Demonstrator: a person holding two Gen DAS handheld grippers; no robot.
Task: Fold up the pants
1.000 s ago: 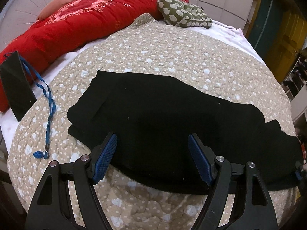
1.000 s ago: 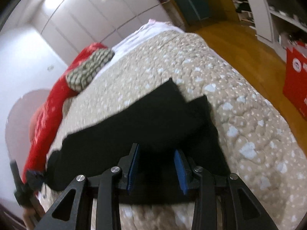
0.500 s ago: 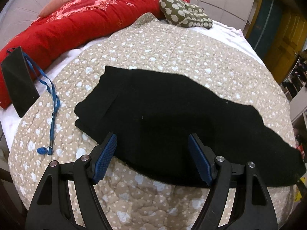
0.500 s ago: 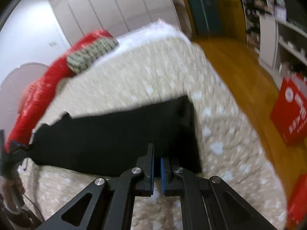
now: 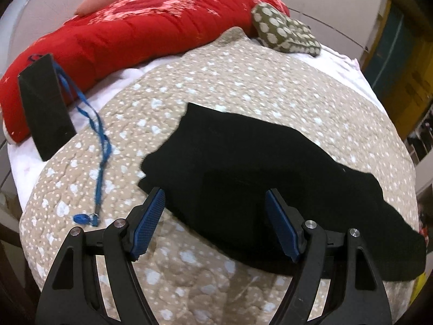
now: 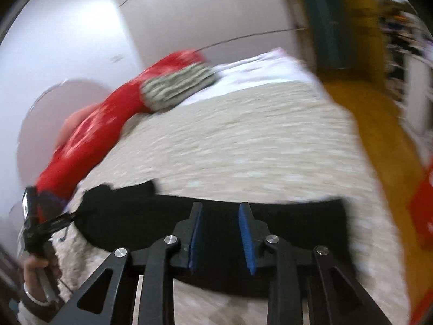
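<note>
Left tongs (image 5: pixel 215 224): held spread and empty above the near edge of the pants (image 5: pixel 259 178).
Right tongs (image 6: pixel 220 234): pinched shut half a second earlier, since parted again; nothing was seen gripped between them.
Pants: laid flat as one long black strip on the quilt (image 5: pixel 270 86); a lengthwise fold was judged done, a crosswise one left.

bed (image 5: pixel 270 86) with beige quilted cover, white speckles, over a white sheet (image 5: pixel 121 75). red quilt (image 5: pixel 130 35) rolled along the head end; green spotted pillow (image 5: pixel 284 35) beside it. white panelled wardrobe wall (image 6: pixel 216 13). yellow wooden floor (image 6: pixel 365 103). teal door (image 6: pixel 322 19). shelving at far right, blurred.
</note>
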